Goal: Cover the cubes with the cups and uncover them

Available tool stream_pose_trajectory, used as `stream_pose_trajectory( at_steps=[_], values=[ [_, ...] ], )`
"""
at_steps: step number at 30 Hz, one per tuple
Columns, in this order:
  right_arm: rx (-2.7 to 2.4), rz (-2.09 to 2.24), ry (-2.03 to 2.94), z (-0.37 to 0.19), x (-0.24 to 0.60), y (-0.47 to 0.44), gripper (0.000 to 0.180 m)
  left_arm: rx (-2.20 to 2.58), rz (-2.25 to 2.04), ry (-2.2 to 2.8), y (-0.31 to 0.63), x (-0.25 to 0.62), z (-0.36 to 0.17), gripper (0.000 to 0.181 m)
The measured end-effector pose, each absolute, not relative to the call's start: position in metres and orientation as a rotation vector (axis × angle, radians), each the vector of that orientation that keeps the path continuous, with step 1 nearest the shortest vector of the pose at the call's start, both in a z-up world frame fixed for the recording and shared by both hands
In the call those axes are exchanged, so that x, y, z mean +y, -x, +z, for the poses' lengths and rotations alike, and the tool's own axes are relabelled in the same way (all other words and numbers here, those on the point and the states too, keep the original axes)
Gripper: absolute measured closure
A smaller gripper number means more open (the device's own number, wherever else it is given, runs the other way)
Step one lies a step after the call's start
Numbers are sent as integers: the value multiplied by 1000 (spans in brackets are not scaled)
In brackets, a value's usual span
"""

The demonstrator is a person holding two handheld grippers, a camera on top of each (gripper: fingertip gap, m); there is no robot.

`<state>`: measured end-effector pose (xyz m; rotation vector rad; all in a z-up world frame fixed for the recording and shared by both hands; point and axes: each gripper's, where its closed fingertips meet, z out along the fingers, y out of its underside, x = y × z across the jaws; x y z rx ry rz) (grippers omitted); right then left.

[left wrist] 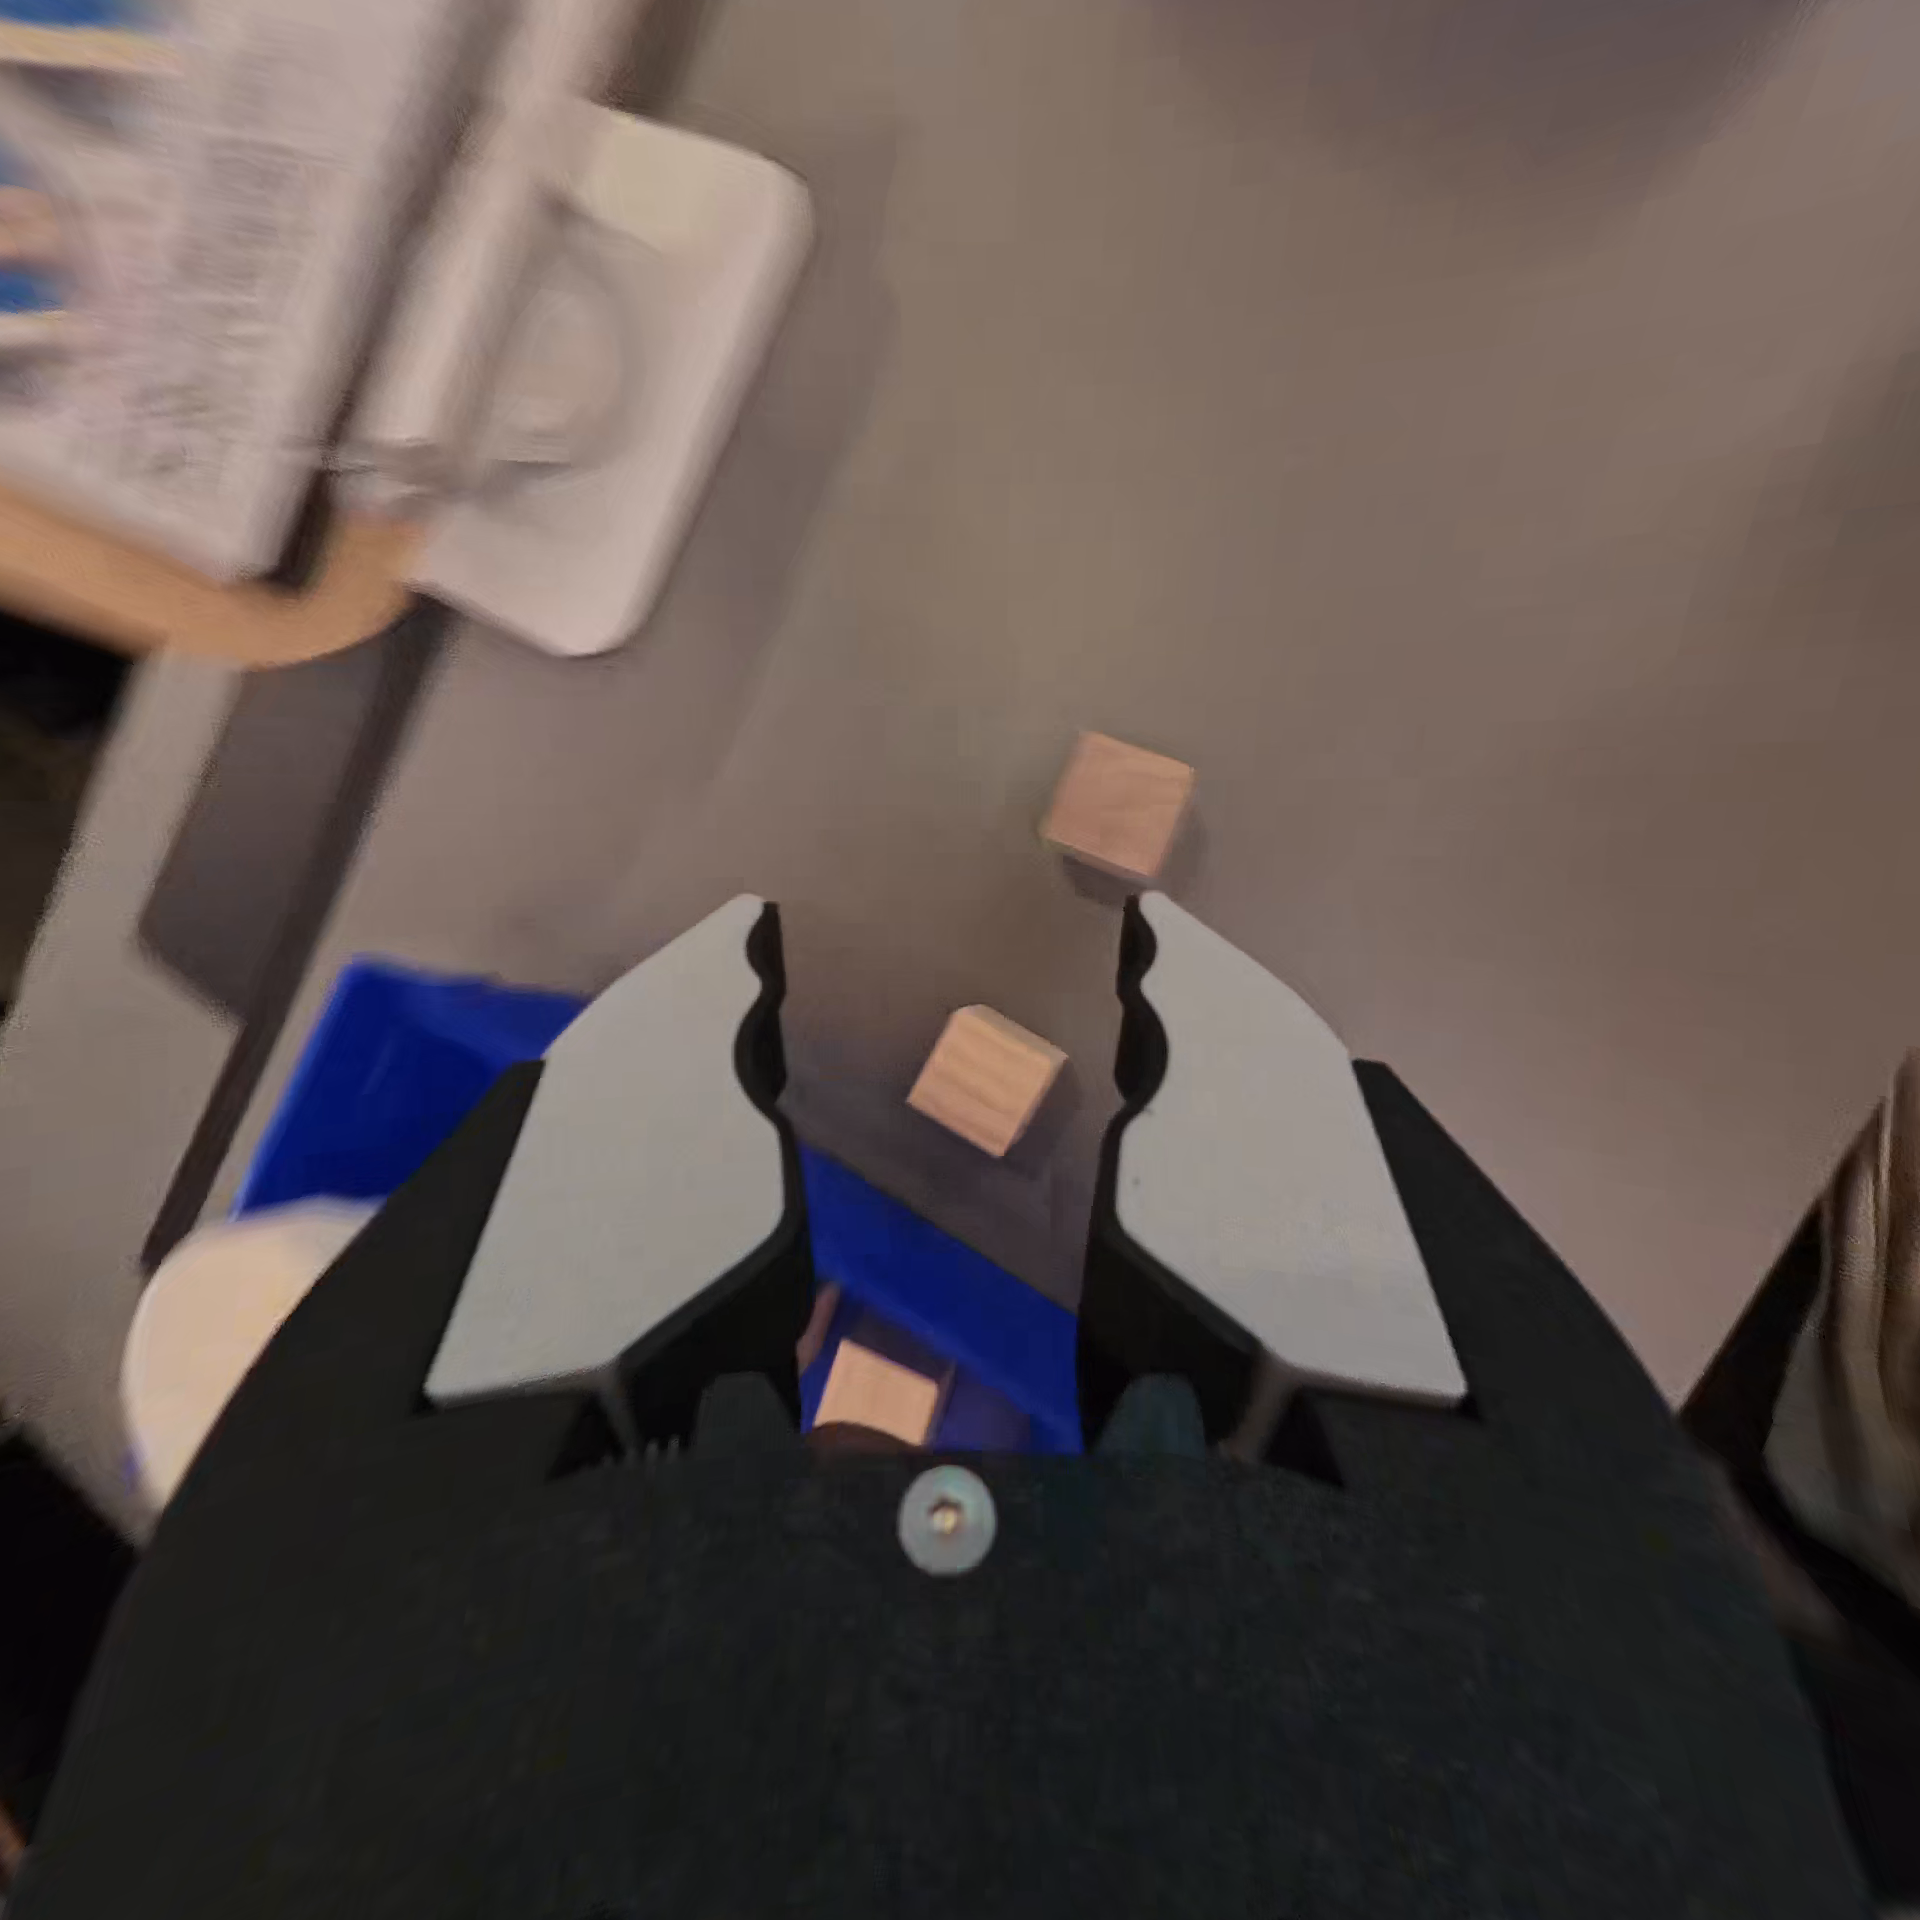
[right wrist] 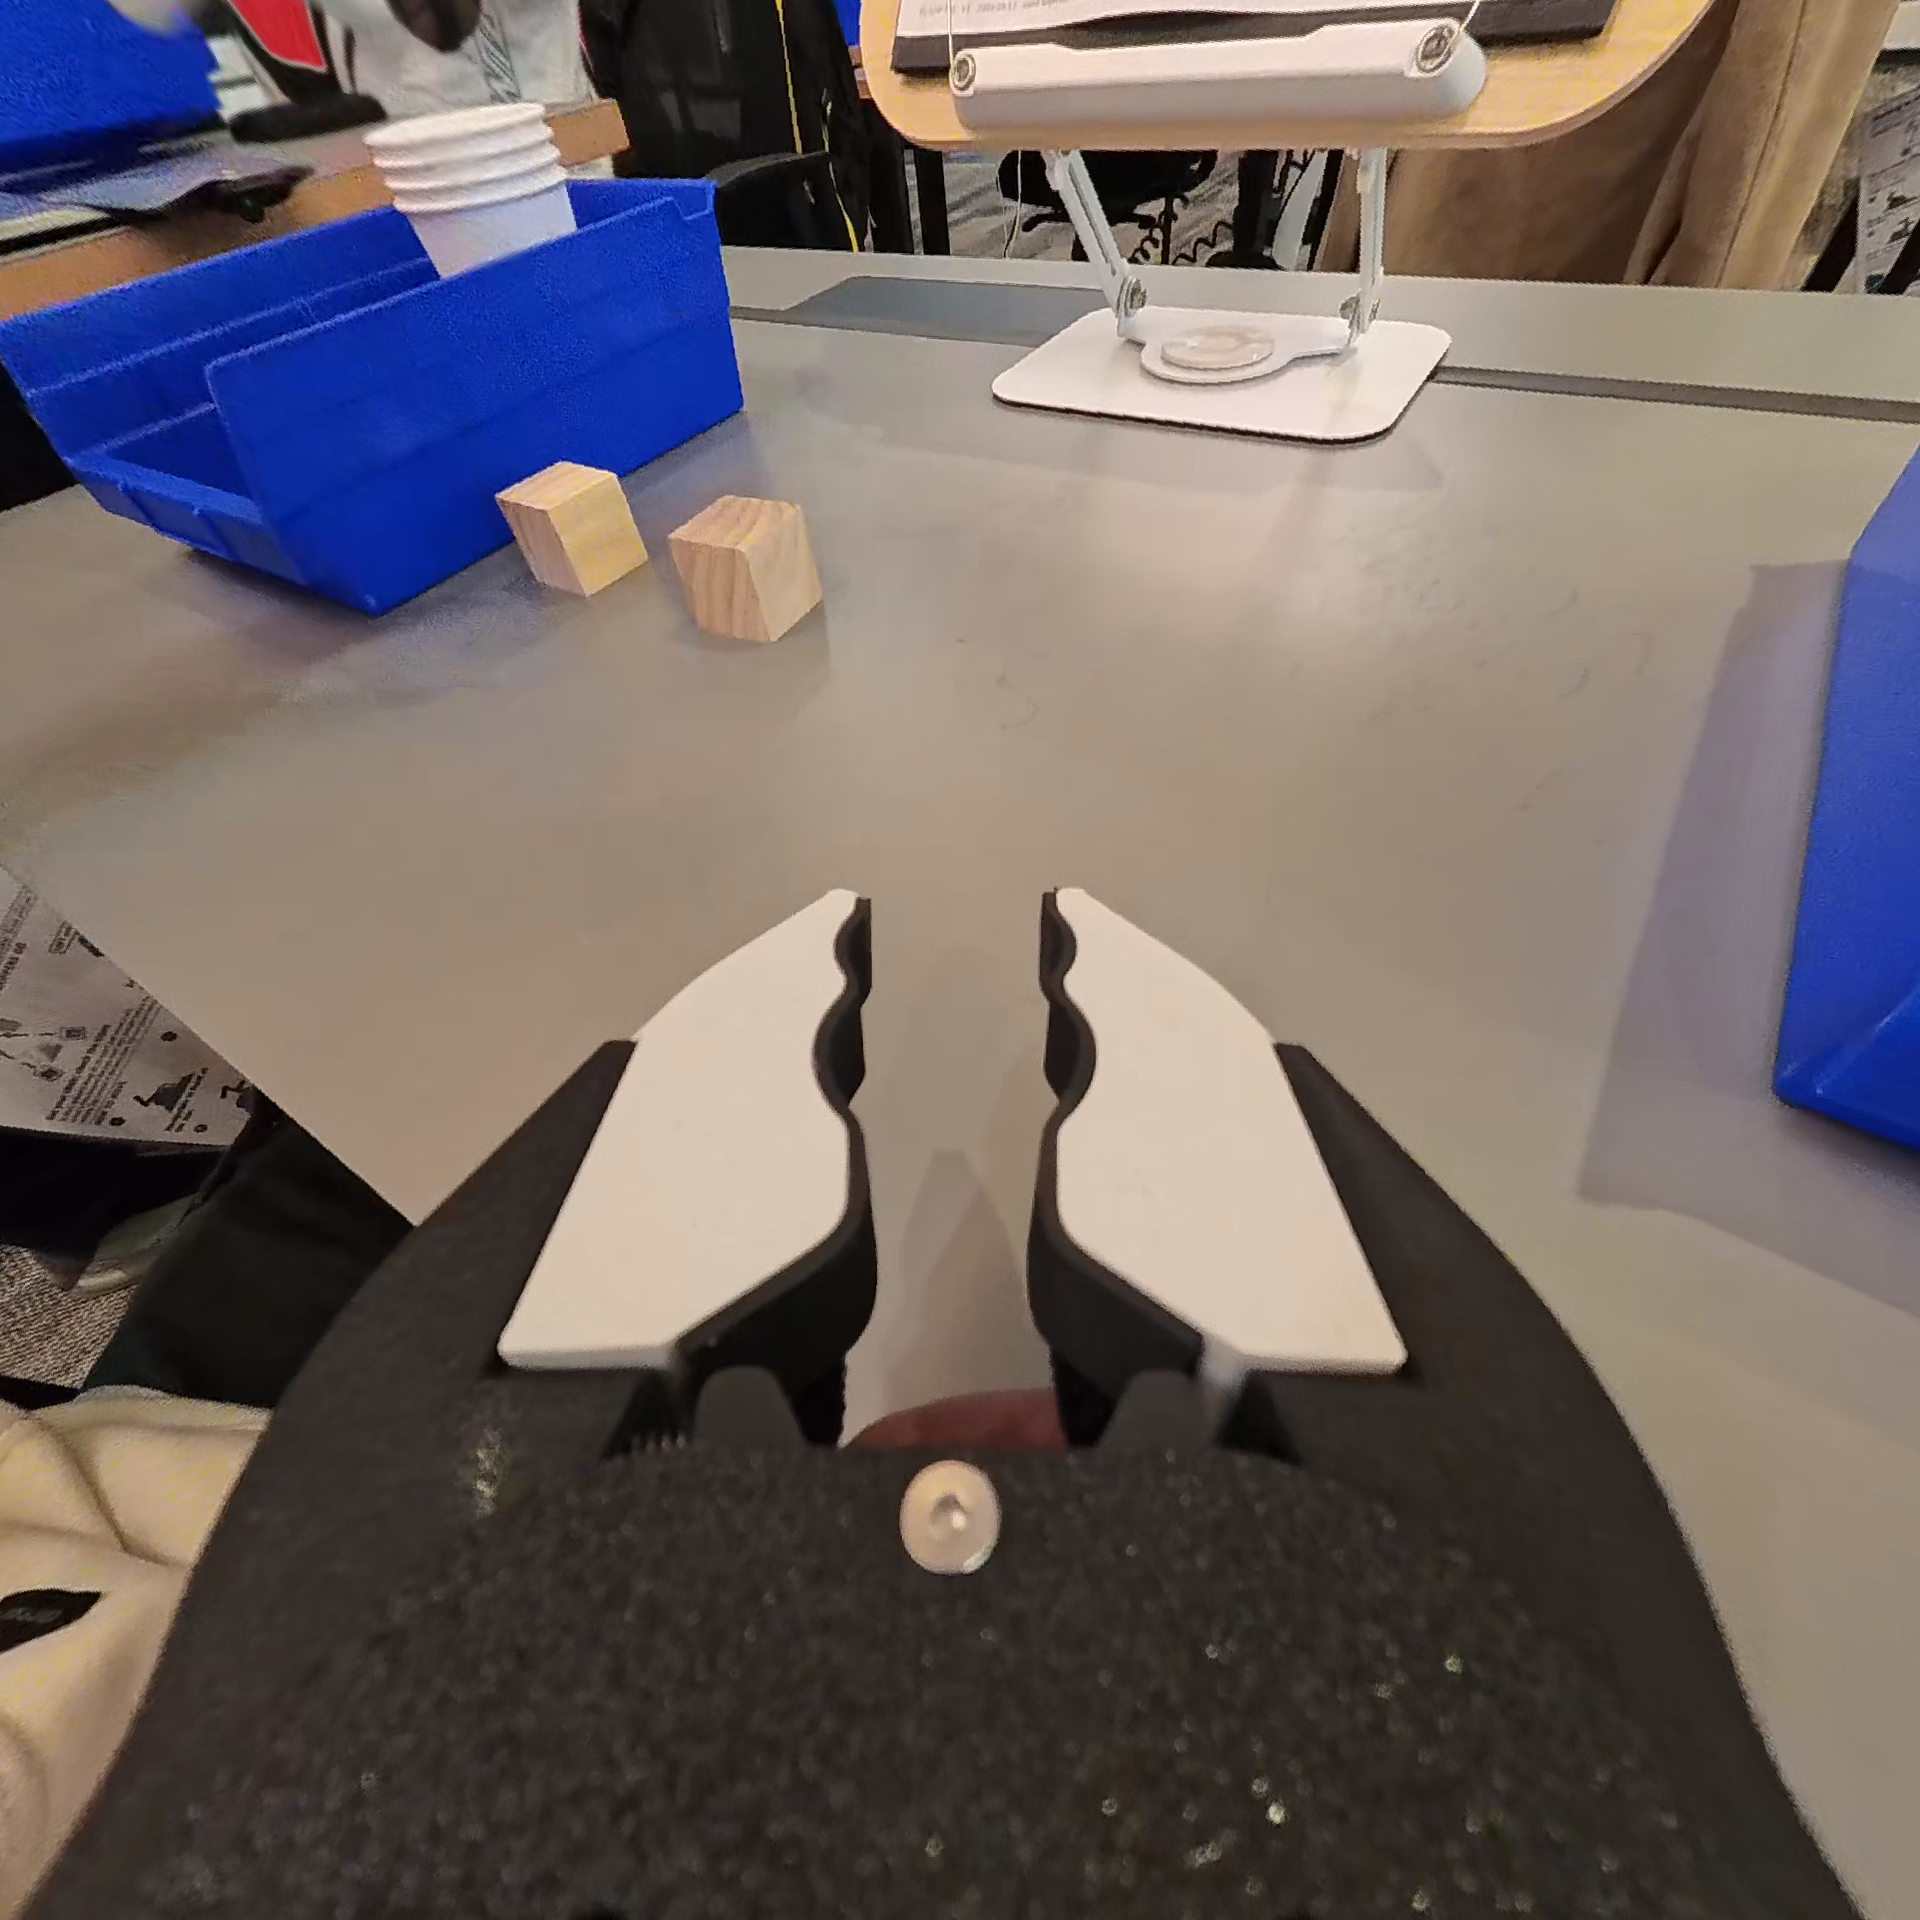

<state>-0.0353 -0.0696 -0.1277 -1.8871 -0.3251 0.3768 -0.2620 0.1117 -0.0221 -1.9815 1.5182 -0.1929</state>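
Hovering over the grey table (right wrist: pixel 1143 675), both grippers hold nothing: the left gripper (left wrist: pixel 948 914) spread wide, the right gripper (right wrist: pixel 956 904) parted more narrowly. Two square-cut pale wooden cubes (right wrist: pixel 574 527) (right wrist: pixel 746 566) sit just beside the blue plastic bin (right wrist: pixel 499 416), well ahead of the right gripper. Stacked ribbed white paper cups (right wrist: pixel 473 197) stand in that bin. Printed sheets are too blurred to read
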Motion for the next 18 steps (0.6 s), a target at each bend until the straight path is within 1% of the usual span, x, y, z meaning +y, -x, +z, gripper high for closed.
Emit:
stream_pose_trajectory(
  at_steps=[2, 4, 5, 6, 8, 9, 10, 13, 18],
  values=[
    [-326, 383, 1892, -130, -69, 37, 149, 1201, -163, 2024, 307, 116, 13, 123],
    [-334, 383, 1899, -132, -69, 39, 149, 946, -51, 2126, 360, 117, 17, 127],
    [-338, 384, 1901, -132, -68, 41, 149, 841, -1, 2206, 384, 116, 8, 131],
    [-344, 386, 1904, -133, -68, 43, 149, 773, 35, 2313, 404, 111, -9, 128],
    [-360, 391, 1907, -134, -67, 48, 149, 752, 69, 2519, 430, 100, -50, 112],
    [-370, 392, 1909, -135, -67, 51, 149, 744, 62, 2588, 436, 97, -68, 111],
    [-381, 392, 1911, -135, -67, 54, 149, 723, 48, 2641, 438, 98, -84, 114],
    [-403, 398, 1913, -137, -68, 60, 149, 655, -20, 2786, 443, 104, -125, 113],
    [-416, 394, 1906, -136, -71, 62, 149, 499, -120, 2909, 446, 120, -163, 114]
  ],
)
